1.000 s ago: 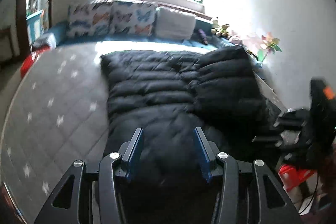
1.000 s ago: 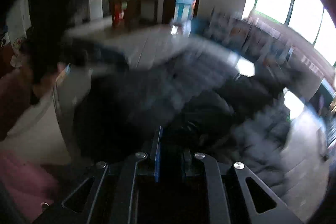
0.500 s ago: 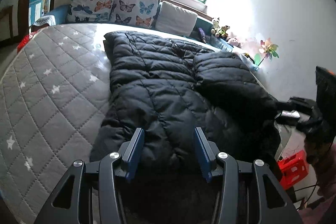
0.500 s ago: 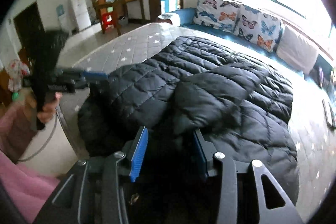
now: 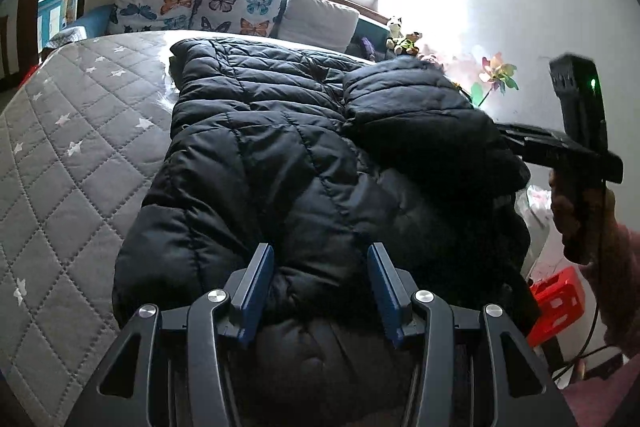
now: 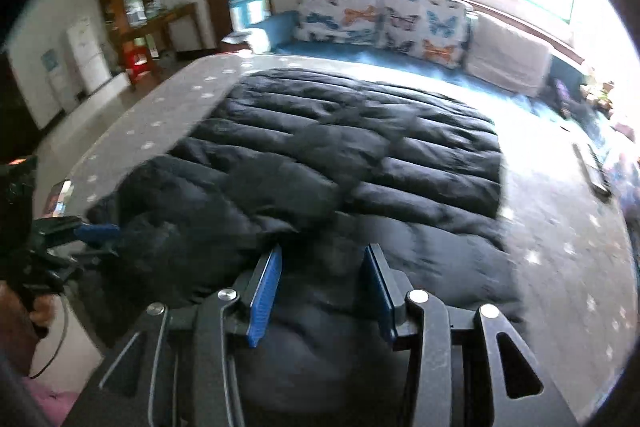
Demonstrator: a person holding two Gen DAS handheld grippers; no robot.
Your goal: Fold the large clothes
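Note:
A large black quilted down coat (image 5: 280,155) lies spread along a grey star-patterned mattress (image 5: 68,155), with one sleeve folded over its body (image 5: 416,107). My left gripper (image 5: 320,259) is open, its blue pads just above the coat's near hem. In the right wrist view the same coat (image 6: 360,167) fills the middle, and my right gripper (image 6: 324,263) is open over its near edge. The right gripper's body also shows at the right of the left wrist view (image 5: 576,143), and the left gripper at the left of the right wrist view (image 6: 76,231).
Butterfly cushions (image 5: 200,3) and a white pillow (image 5: 320,19) line the bed's far end under a window. Soft toys (image 5: 404,39) and a pinwheel (image 5: 496,75) stand by the right wall. A red crate (image 5: 556,295) sits on the floor. A remote (image 6: 592,167) lies on the mattress.
My right gripper opened from a near-shut hold and swung round over the coat. Both grippers came lower and nearer the coat's near edge. The sleeve now lies folded on the body.

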